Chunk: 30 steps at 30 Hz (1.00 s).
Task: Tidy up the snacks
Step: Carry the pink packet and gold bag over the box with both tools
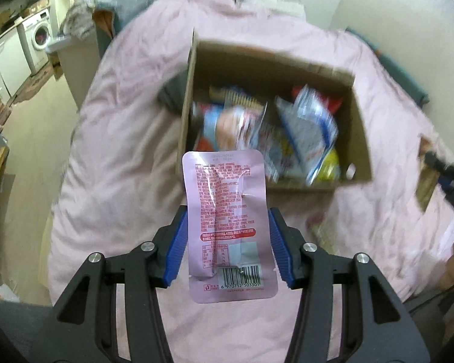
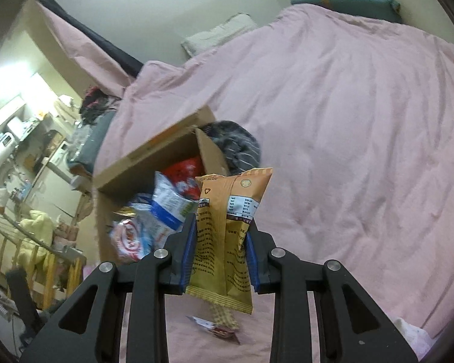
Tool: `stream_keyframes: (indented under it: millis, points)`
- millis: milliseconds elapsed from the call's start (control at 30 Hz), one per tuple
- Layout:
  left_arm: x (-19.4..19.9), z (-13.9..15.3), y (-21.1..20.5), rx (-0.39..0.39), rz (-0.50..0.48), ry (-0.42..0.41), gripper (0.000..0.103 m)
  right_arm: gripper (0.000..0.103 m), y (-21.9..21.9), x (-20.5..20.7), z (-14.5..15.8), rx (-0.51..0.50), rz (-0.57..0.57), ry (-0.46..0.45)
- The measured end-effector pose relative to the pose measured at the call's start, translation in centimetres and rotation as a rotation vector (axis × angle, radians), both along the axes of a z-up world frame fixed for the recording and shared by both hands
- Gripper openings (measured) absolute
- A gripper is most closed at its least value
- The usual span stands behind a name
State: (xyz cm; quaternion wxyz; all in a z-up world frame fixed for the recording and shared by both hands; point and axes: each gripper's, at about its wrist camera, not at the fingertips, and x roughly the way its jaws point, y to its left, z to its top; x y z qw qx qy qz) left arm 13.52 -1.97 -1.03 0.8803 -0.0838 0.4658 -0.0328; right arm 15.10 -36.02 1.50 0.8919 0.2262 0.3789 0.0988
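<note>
One pink-quilted bed (image 2: 363, 121) w/ cardboard box (image 1: 360, 115), washing machine (image 1: 39, 34) beyond.

One cardboard box (image 1: 193, 96), two held packets (image 1: 227, 220)

Left claw (image 1: 227, 245) pitched steeply down, blue pads clamped on both edges of a pouch. Right claw (image 2: 221, 251) tilted down less, nearly closed, pinching a packet.

Both grippers have black angular arms, silver round screws and ribbed blue fingers (image 1: 177, 248).
</note>
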Motion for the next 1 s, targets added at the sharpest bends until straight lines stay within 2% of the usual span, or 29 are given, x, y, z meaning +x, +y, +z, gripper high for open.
stream_keyframes:
  millis: [267, 433, 600, 867, 1000]
  points:
    - [4.7, 4.8, -0.2, 0.026, 0.002, -0.126, 0.047, 0.031, 2.9, 2.3, 1.2, -0.035, 0.073, -0.062]
    - [7.2, 6.1, -0.6, 0.042, -0.01, -0.167, 0.048, 0.031, 3.9, 4.3, 0.7, -0.064, 0.086, -0.051]
    - [9.4, 5.9, -1.2, 0.044, -0.021, -0.171, 0.048, 0.031, 4.5, 5.6, 0.2, -0.076, 0.094, -0.04]
    - [12.5, 4.3, -2.6, 0.058, -0.038, -0.178, 0.047, 0.031, 6.5, 8.7, -1.6, -0.157, 0.126, -0.013]
    - [13.7, 3.0, -3.2, 0.114, -0.048, -0.213, 0.048, 0.031, 7.4, 10.1, -2.6, -0.174, 0.143, 0.011]
